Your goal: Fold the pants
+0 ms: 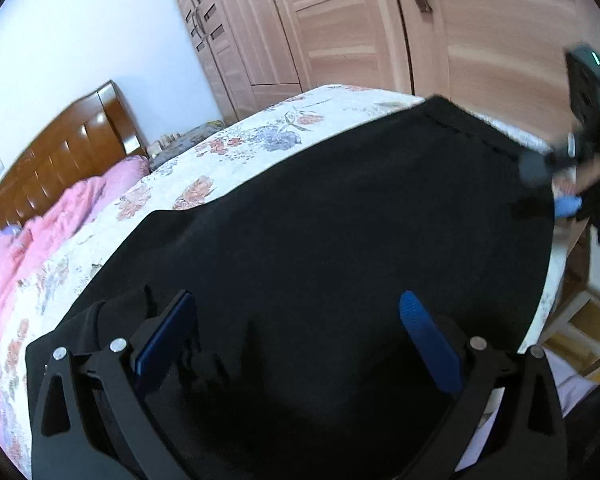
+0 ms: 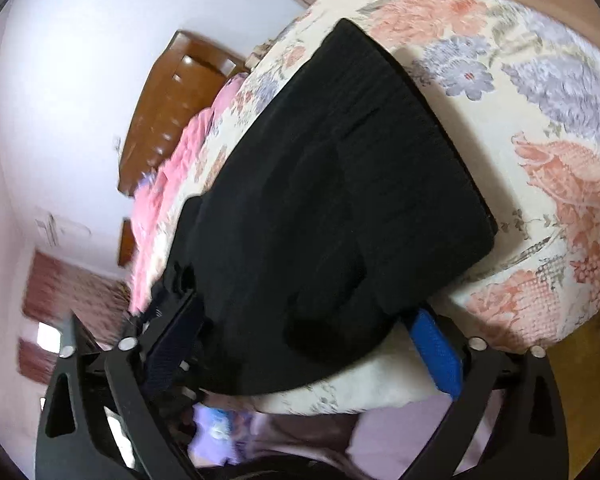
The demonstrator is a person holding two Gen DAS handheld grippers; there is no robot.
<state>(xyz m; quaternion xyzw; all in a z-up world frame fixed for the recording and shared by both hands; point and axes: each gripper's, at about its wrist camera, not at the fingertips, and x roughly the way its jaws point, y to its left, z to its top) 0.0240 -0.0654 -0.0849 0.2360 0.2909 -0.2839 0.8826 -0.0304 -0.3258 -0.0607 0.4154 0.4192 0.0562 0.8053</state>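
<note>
The black pants (image 1: 320, 248) lie spread flat on a bed under a floral bedspread (image 1: 236, 148), covering most of its near end, the ribbed waistband (image 2: 412, 92) toward the far edge in the right wrist view; the left gripper (image 1: 296, 320) hangs over the near part of the garment with its jaws wide apart, the two blue pads (image 1: 428, 340) standing well clear of each other, nothing clamped between them, the black cloth simply lying below and between the fingers; whether the tips brush the fabric cannot be told; the right gripper (image 2: 312, 340) is also spread wide at the near edge of the pants, its fingers straddling a rounded fold of black cloth, the right-hand blue pad (image 2: 436, 348) just beside that fold, the left-hand pad dark against the fabric so contact there cannot be judged; the pads do not visibly pinch the cloth, so it reads as released; in the left wrist view the right gripper appears blurred at the far right corner of the pants; a pink quilt (image 1: 56, 224) is heaped near the wooden headboard (image 1: 64, 148), well apart from the pants; pale wooden wardrobe doors (image 1: 340, 28) stand beyond the bed.
</note>
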